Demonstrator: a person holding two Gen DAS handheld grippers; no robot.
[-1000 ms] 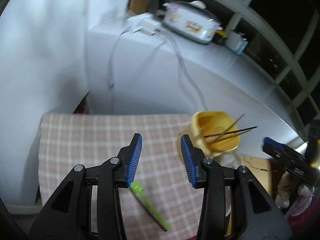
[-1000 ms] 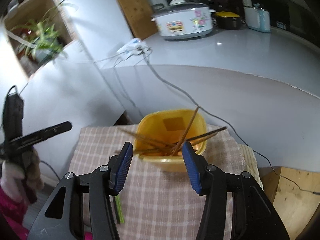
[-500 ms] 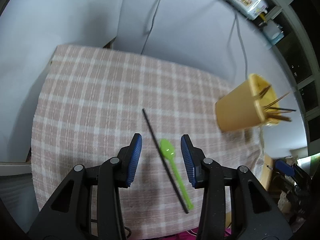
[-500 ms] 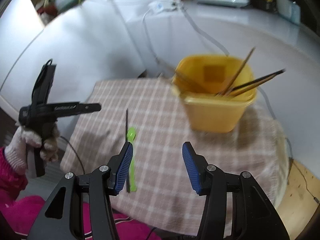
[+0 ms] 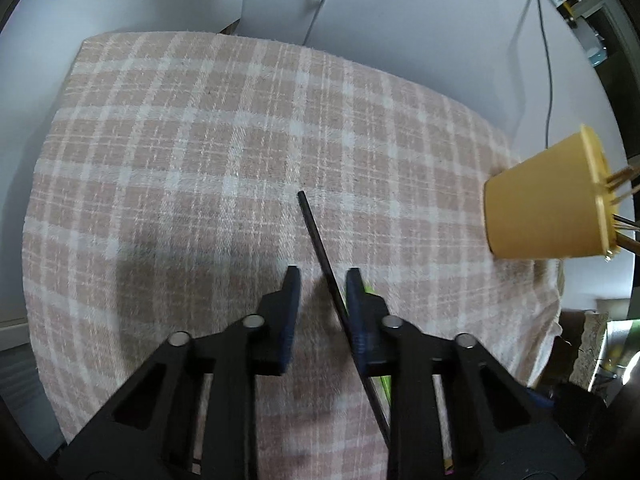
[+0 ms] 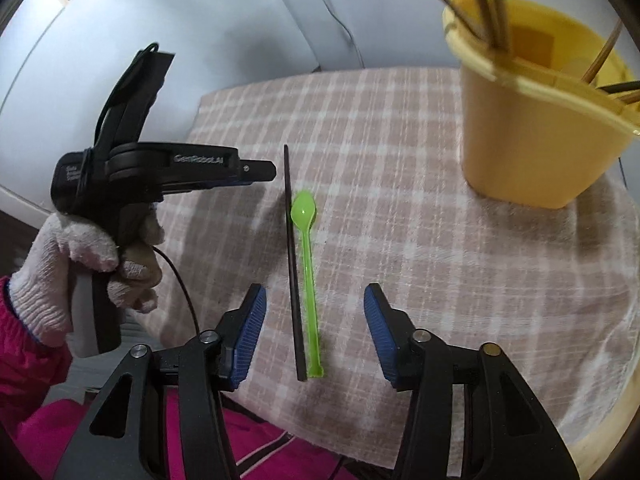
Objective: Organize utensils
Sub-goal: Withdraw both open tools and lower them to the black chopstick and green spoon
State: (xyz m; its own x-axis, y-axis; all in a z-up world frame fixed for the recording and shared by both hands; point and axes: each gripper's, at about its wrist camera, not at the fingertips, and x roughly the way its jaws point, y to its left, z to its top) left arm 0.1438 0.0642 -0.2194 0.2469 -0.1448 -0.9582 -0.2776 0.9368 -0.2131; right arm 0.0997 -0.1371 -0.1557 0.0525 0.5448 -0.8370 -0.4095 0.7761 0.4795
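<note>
Keep your closing left tongs [image 5: 320,276] centred on the black chopstick [image 5: 320,240] beside the green spoon [image 6: 308,264], while your right tongs [image 6: 314,316], also narrowing, hold nothing.

Green spoon [image 6: 308,280] beside black chopstick [image 6: 291,260], checked cloth [image 6: 420,264]

**Checked cloth on table, three items on it**

Pink-and-white checked cloth [image 6: 400,184] covers the tabletop and hangs over the near edge; a bare wooden rim [image 6: 608,412] shows at lower right. On the cloth: black chopstick [image 6: 291,256] lying flat, green plastic spoon [image 6: 308,276] right beside it and roughly parallel, bowl end away from the near edge. Whether the two touch is unclear. Yellow plastic cup [image 6: 532,132] stands upright, well apart, near the far right corner, sticks poking out of it.
</note>
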